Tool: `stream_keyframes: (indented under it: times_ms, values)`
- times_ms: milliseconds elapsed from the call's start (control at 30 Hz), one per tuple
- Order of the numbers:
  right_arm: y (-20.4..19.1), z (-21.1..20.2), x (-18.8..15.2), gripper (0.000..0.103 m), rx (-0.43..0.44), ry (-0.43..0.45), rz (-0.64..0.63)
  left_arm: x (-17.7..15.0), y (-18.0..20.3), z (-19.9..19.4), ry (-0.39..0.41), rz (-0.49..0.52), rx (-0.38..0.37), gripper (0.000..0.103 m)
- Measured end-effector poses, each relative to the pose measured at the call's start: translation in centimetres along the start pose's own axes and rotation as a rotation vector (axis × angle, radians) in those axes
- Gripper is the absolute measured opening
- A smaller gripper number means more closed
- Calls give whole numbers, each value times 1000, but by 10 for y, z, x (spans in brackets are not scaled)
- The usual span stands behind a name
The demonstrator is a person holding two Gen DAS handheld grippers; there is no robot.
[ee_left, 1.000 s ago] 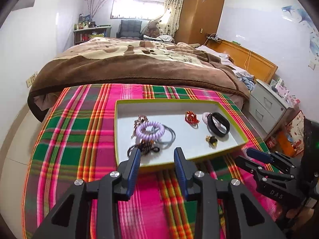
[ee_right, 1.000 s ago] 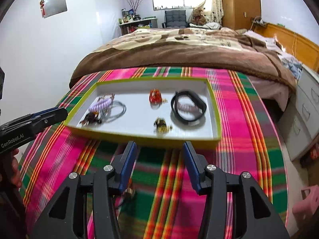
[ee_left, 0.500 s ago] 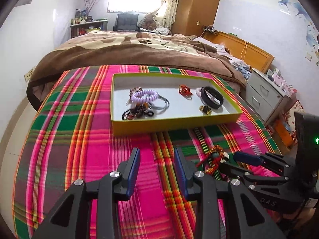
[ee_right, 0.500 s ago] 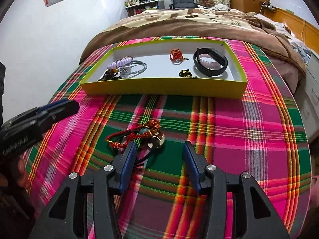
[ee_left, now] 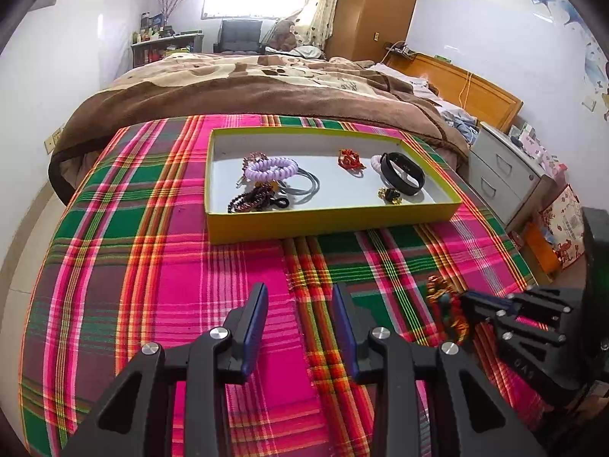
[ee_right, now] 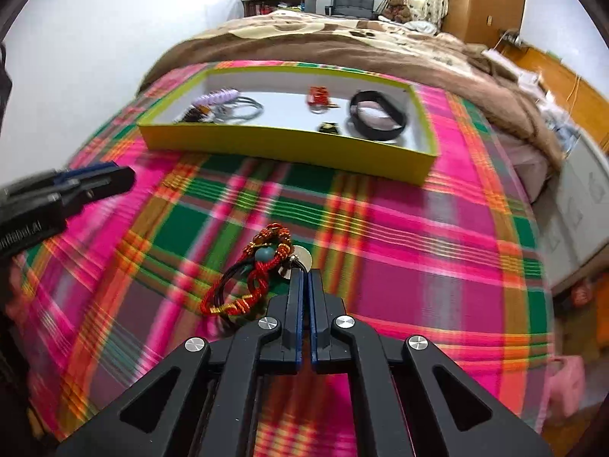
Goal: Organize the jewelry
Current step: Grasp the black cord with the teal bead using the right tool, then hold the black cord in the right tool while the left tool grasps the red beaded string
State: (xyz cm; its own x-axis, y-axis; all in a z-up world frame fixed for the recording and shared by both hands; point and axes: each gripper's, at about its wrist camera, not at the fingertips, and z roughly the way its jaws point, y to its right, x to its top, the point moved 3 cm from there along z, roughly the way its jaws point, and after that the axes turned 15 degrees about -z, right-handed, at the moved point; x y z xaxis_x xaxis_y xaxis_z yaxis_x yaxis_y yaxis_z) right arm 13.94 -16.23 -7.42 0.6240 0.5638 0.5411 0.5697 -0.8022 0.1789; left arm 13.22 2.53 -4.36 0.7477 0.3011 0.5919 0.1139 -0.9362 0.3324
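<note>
A red and gold corded bracelet (ee_right: 262, 266) with a teal bead lies on the plaid cloth in front of the tray. My right gripper (ee_right: 305, 275) is shut, and its tips pinch the bracelet's black cord beside a small metal disc. In the left wrist view the same bracelet (ee_left: 441, 297) sits at the right gripper's (ee_left: 467, 300) tip. My left gripper (ee_left: 298, 297) hovers open over the cloth with nothing between its fingers. The yellow-rimmed tray (ee_left: 331, 224) holds a lilac spiral hair tie (ee_left: 272, 167), grey hair ties, dark beads, a red piece, a gold piece and a black band (ee_left: 403, 169).
The plaid cloth (ee_left: 152, 266) covers the foot of a bed with a brown blanket (ee_left: 247, 91) behind the tray. A grey drawer unit (ee_left: 502, 175) stands off the right edge. In the right wrist view the left gripper (ee_right: 95, 182) reaches in from the left.
The right jaws have gone from wide open to shut at the bracelet's cord. Both grippers drew back from the tray and sank toward the cloth; the left jaws kept their gap.
</note>
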Motion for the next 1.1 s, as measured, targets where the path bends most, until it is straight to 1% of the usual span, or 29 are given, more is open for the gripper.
stream_keyframes:
  times_ms: [33,133,200,300,333,400,433,533,733,900,967,1033,1100]
  values:
    - [3,-4,-2,2,-19,2,-8,-1,2,1,-4,5,-3,35]
    - [9,-20,-3,2,-59,52,-39,-4,6,4,-15,11,-8,35]
    - [8,-23,-3,2,-40,53,-67,-6,8,7,-25,17,-9,35]
    - [9,-28,-3,2,15,87,-62,-8,11,8,-29,24,-8,35]
    - [11,-28,-4,2,1,80,-53,-9,12,7,-30,27,-8,35]
    - [16,-27,-6,2,-83,48,-53,-10,13,8,-32,32,-5,35]
    - [17,-27,-7,2,-99,43,-53,-11,14,8,-33,34,-7,35]
    - [24,-30,-12,2,-99,46,-32,-12,19,10,-40,41,-14,35]
    - [43,-32,-25,2,-122,46,36,-18,31,15,-71,44,-61,35]
    - [59,-33,-39,2,-140,41,94,-23,54,20,-93,53,-109,35]
    - [63,-34,-43,2,-138,42,107,-27,70,24,-114,67,-156,35]
    - [65,-36,-47,2,-135,49,116,-33,85,28,-139,81,-185,44]
    - [67,-38,-49,2,-129,60,131,-38,97,32,-156,98,-203,46]
